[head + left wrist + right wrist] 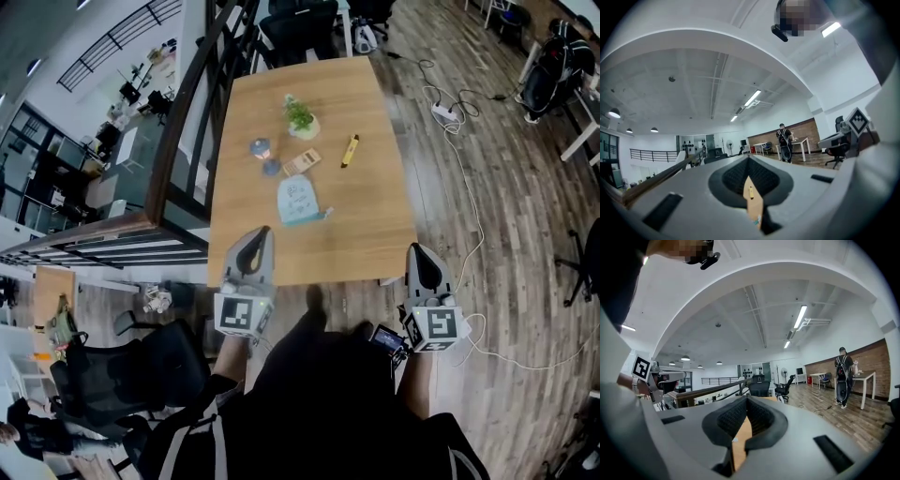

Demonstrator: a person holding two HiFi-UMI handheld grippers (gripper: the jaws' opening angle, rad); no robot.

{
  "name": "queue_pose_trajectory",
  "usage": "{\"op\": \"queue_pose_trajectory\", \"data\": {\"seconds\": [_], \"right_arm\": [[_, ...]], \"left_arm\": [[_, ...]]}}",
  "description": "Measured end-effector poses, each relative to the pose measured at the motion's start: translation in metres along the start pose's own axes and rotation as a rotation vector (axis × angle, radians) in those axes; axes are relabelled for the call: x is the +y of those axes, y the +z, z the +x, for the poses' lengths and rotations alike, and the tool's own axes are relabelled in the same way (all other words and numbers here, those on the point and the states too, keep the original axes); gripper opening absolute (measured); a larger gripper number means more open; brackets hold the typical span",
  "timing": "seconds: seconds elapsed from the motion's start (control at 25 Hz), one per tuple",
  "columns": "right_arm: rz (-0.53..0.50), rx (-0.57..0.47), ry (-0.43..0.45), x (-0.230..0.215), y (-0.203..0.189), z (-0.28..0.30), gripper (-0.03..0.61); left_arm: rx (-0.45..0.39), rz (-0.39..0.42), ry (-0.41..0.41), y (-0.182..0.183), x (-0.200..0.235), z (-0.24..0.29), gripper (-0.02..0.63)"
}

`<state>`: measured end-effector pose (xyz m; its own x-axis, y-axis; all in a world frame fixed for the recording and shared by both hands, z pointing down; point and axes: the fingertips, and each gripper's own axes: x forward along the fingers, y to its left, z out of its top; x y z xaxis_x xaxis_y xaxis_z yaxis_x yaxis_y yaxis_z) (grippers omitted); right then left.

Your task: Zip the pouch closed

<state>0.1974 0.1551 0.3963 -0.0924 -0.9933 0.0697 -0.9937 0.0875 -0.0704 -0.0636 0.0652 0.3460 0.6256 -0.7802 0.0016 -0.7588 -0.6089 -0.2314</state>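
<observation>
In an open office, a wooden table (pixel 375 220) carries the light-blue pouch (pixel 298 200) near its middle. The left gripper (pixel 261 240) and right gripper (pixel 423 259) hover at the near edge, jaws pressed together, empty. Zipping looks unstarted; both must reach forward and open.

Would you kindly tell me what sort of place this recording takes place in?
Most likely an open-plan office, perhaps on a mezzanine: a wooden table, a black office chair, a railing beside the table, and a power strip on the plank floor.
</observation>
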Motion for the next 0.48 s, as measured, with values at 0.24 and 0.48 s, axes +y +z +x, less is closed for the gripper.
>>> {"op": "queue_pose_trajectory", "data": {"seconds": [0.24, 0.48], "right_arm": [[-0.022, -0.029, -0.001, 0.019, 0.025, 0.029, 0.014], [-0.039, 0.006, 0.034, 0.048, 0.030, 0.064, 0.014]], "left_arm": [[-0.039, -0.041, -0.038, -0.007, 0.027, 0.031, 0.000], [-0.024, -0.090, -0.053, -0.031, 0.052, 0.050, 0.000]]}}
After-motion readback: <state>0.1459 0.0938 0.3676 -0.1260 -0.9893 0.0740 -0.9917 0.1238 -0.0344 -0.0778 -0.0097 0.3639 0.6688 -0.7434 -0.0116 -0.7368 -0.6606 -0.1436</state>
